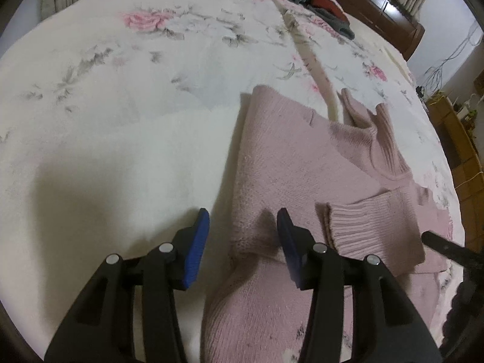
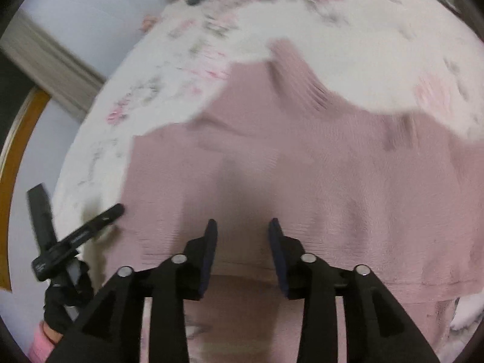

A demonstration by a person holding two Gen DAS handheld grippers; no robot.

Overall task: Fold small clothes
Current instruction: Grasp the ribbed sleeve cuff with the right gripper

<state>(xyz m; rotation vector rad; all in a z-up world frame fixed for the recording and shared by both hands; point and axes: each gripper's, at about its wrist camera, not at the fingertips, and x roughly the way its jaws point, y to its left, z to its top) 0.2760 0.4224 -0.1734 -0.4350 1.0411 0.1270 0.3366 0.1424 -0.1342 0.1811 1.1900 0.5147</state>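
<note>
Left wrist view: pink knit sweater [image 1: 290, 163] lies limp and soft on the bed [image 1: 121, 121]; both the left gripper [image 1: 243, 220] and the right gripper [image 2: 242, 227] are released, and the ribbed cuff [image 1: 372, 224] at 3 o'clock looks the best hold.

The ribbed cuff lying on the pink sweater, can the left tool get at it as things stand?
Probably yes. The cuff lies on top of the sweater just right of the open left tool, with nothing covering it. The right tool sits near the cuff's far edge but does not block the near side.
</note>
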